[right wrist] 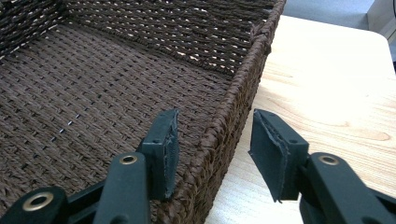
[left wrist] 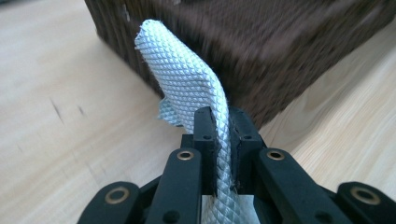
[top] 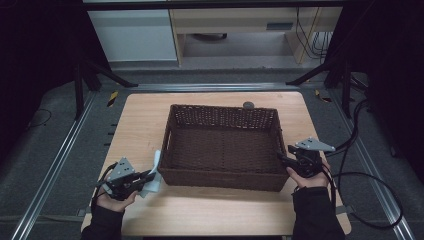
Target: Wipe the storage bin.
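A dark brown woven basket sits in the middle of the light wooden table, with nothing inside. My left gripper is at the basket's near left corner, shut on a pale grey-white cloth with a diamond weave. In the left gripper view the cloth rises from between the jaws and curls toward the basket wall. My right gripper is at the basket's right side. In the right gripper view it stands open, its jaws straddling the basket's right rim, one inside and one outside.
A small grey round object lies on the table just behind the basket's far rim. Black cables trail off the right of the table. Metal rails run along both sides. Bare table lies in front of the basket.
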Motion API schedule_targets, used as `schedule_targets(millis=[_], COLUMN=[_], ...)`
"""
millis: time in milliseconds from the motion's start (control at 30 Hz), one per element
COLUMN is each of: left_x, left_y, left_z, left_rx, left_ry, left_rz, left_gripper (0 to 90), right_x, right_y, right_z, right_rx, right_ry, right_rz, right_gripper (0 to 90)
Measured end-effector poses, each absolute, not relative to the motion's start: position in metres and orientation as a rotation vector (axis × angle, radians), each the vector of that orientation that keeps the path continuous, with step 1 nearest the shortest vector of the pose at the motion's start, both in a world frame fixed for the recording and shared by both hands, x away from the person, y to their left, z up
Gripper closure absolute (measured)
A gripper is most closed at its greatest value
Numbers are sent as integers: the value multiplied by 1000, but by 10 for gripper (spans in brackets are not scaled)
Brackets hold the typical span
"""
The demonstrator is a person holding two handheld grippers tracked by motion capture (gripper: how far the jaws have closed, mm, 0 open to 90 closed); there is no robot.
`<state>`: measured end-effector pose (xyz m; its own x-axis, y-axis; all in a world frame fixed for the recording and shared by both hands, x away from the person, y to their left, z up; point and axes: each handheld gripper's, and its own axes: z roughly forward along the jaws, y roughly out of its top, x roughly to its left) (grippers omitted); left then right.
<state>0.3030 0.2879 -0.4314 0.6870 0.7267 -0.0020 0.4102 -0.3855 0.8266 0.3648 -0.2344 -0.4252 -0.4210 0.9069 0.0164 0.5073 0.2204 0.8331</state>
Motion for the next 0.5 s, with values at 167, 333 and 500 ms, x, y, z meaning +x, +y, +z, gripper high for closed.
schedule_targets(millis=[167,333,500], left_x=[294,297,302], left_y=[288,279,273], left_z=[-429,-445,-459], left_rx=[2016,2113,2171], left_ry=[866,887,902], left_rz=[468,430,393], left_gripper=[827,827,826], right_x=[365,366,367], right_y=[-234,-231,-228], right_z=[-425,-426,-426], right_rx=[1297,1290,1315], right_ry=[2028,2055,2020], right_rz=[1106,1087,1051], right_gripper=[527,621,689])
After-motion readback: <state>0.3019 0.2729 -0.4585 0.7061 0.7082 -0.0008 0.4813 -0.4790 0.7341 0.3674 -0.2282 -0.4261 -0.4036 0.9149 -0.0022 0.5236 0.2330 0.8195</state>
